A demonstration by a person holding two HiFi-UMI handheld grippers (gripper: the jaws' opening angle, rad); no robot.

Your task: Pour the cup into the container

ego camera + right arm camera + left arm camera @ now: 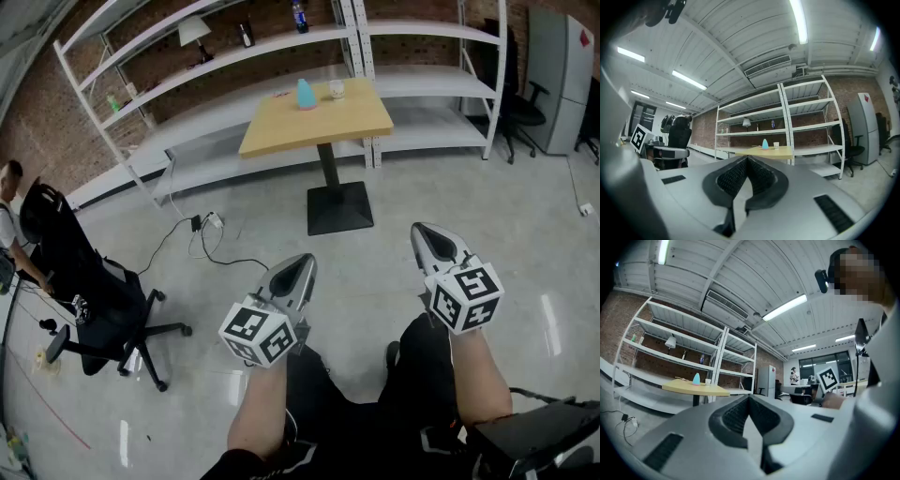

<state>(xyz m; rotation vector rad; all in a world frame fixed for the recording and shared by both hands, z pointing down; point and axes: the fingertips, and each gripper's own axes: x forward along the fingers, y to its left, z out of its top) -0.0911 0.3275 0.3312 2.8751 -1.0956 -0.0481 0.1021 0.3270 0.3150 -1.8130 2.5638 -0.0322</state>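
Wooden table (328, 124) before shelves (267, 45) on grey floor (441, 183); left claw (307, 261), right claw (419, 230) closed, empty.

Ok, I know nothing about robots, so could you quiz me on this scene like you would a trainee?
1. True or false: the right tool holds the cup.
2. What stands beside the cup on the table? A) a blue container B) a laptop C) a plate
3. Fill in: the jaws of the left tool are ____.

Key: 1 false, since the cup stands on the far table; 2 A; 3 shut, with nothing between them.
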